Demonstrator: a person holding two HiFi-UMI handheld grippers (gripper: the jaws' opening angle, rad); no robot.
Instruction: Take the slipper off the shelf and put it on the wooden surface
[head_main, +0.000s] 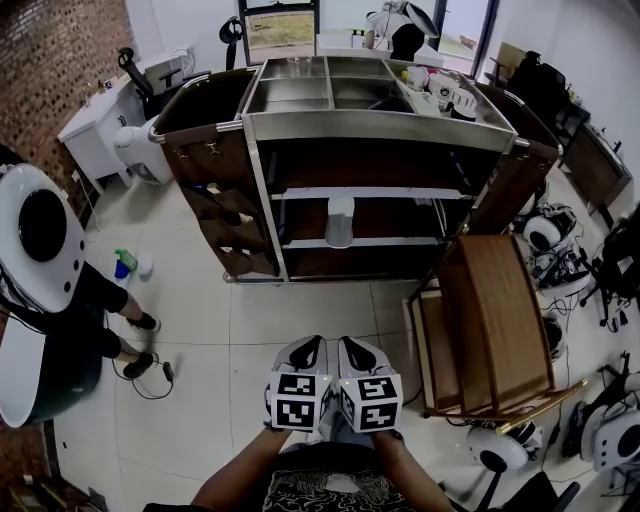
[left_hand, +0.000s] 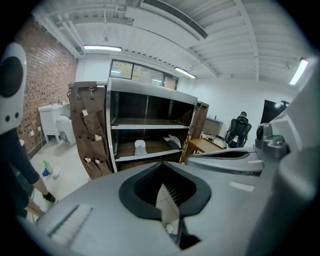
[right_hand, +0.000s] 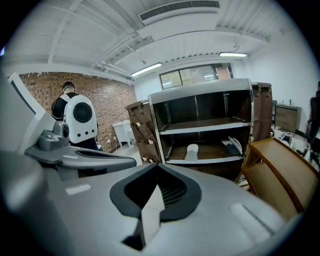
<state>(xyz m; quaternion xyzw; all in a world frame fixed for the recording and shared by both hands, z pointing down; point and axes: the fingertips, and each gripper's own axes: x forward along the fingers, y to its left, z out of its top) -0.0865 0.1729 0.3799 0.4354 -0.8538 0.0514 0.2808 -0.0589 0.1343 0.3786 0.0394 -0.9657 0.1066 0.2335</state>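
Pale grey slipper (head_main: 340, 222) at centre frame; dark brown shelf (head_main: 380, 128) with silver frame; warm brown, grained wooden surface (head_main: 505, 300) at right; red-brown brick wall (head_main: 50, 60) upper left.

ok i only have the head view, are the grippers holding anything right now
observer: The left gripper is shut with nothing between its jaws, as its own view shows.
operator: and the right one
observer: The right gripper is shut as well, and empty.
operator: anything else up there besides the white one
observer: Yes. The white slipper sits mid-shelf, and the right gripper view shows more slippers propped at the right end of that board.
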